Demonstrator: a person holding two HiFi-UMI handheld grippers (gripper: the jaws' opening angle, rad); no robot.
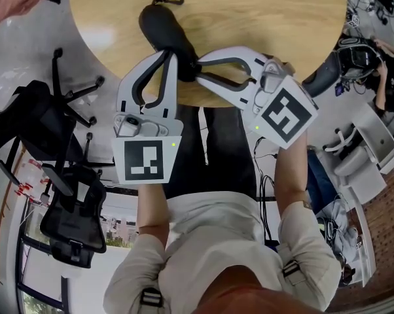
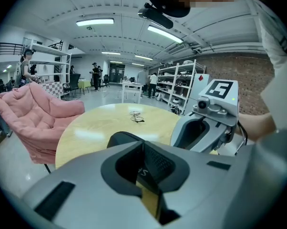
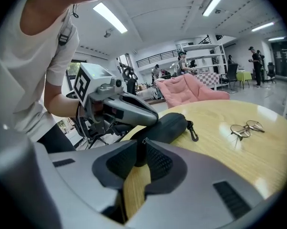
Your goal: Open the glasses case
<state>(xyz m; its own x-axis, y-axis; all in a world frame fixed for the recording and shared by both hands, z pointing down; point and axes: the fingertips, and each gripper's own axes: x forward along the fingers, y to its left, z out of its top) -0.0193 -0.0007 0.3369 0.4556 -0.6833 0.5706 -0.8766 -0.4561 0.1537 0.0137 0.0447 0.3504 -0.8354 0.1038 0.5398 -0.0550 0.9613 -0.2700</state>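
A black zippered glasses case [image 1: 161, 28] lies on the round wooden table [image 1: 269, 18], its clip at the far end. Both grippers meet at its near end. My left gripper [image 1: 174, 61] is shut, tips against the case [image 2: 119, 138]; the left gripper view does not show whether anything is pinched at the left gripper [image 2: 143, 144]. My right gripper [image 1: 196, 67] comes in from the right. In the right gripper view its jaws [image 3: 142, 141] are closed on a small silvery zipper pull at the end of the case [image 3: 169, 127].
Wire-framed glasses [image 3: 246, 128] lie open on the table beyond the case. A pink beanbag [image 2: 34, 118] sits past the table's far side. Black office chairs [image 1: 66, 208] stand on the floor to my left, cables and gear to my right.
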